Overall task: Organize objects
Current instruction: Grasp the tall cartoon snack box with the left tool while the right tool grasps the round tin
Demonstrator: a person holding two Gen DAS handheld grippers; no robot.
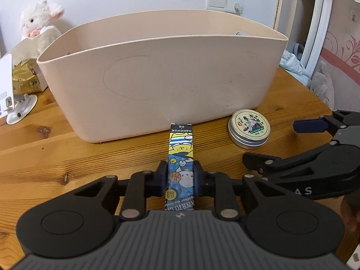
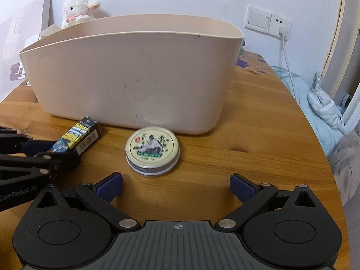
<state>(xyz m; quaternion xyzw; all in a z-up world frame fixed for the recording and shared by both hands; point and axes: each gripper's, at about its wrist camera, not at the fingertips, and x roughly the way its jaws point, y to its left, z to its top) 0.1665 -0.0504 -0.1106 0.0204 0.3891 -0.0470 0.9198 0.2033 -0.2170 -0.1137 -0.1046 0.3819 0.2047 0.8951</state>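
My left gripper [image 1: 181, 176] is shut on a narrow cartoon-printed pen box [image 1: 181, 155] that lies low over the wooden table, pointing at the beige plastic basket [image 1: 157, 85]. The box also shows in the right wrist view [image 2: 77, 138], with the left gripper's fingers [image 2: 33, 146] closed on it. A round metal tin [image 1: 249, 128] with a painted lid sits on the table in front of the basket's right end. My right gripper [image 2: 176, 186] is open and empty, just short of the tin [image 2: 152, 150]. It also shows at the right edge of the left wrist view [image 1: 281, 144].
A white plush lamb [image 1: 40, 24] and a gold packet [image 1: 23, 78] sit behind the basket at left, next to a white stand [image 1: 13, 103]. A wall socket with a plugged cable [image 2: 282, 31] is at the back right. The table edge [image 2: 315, 135] curves along the right, with bedding beyond it.
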